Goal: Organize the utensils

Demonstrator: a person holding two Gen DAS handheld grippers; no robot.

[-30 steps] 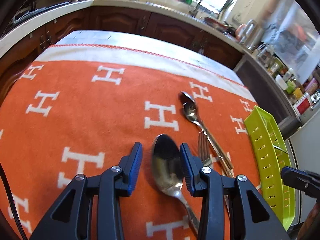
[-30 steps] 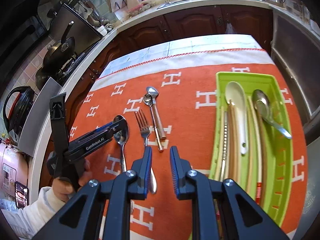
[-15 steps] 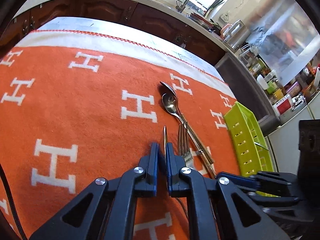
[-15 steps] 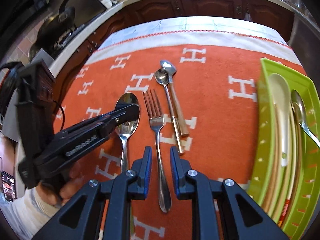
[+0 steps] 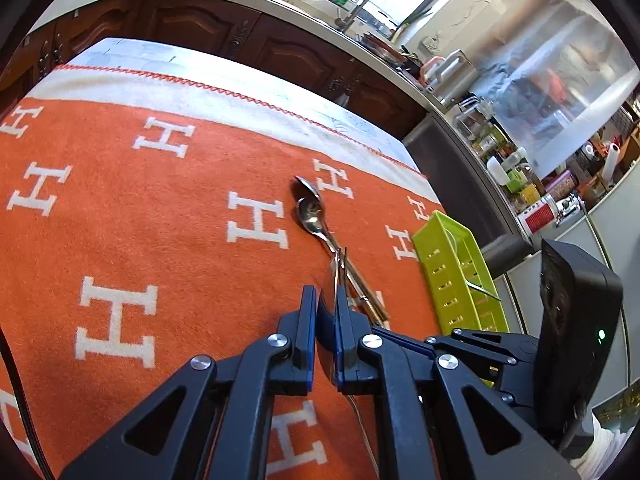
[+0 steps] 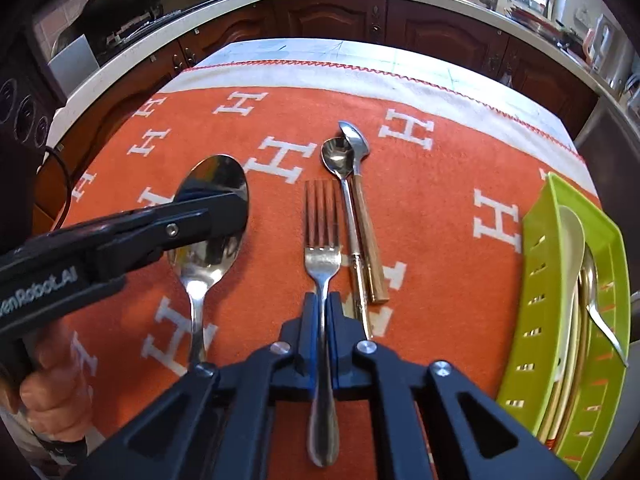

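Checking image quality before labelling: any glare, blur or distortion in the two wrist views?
Left wrist view: strong fisheye bending, the window blown out, dark vignette at the corners, the large spoon seen edge-on in the left tool. Right wrist view: sharp, bright reflections on the spoon bowl, the fork crisp in the right tool.

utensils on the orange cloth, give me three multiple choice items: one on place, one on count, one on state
1. Where is the green tray?
A. right of the fork
B. left of the big spoon
C. on the counter

2. How many small spoons lie just right of the fork?
A. none
B. two
C. five

3. The right claw is:
A. wide open
B. shut on the fork
C. shut on a knife

Answers:
1. A, it sits at the cloth's right edge.
2. B, two lie side by side.
3. B, its pads press the fork's handle.
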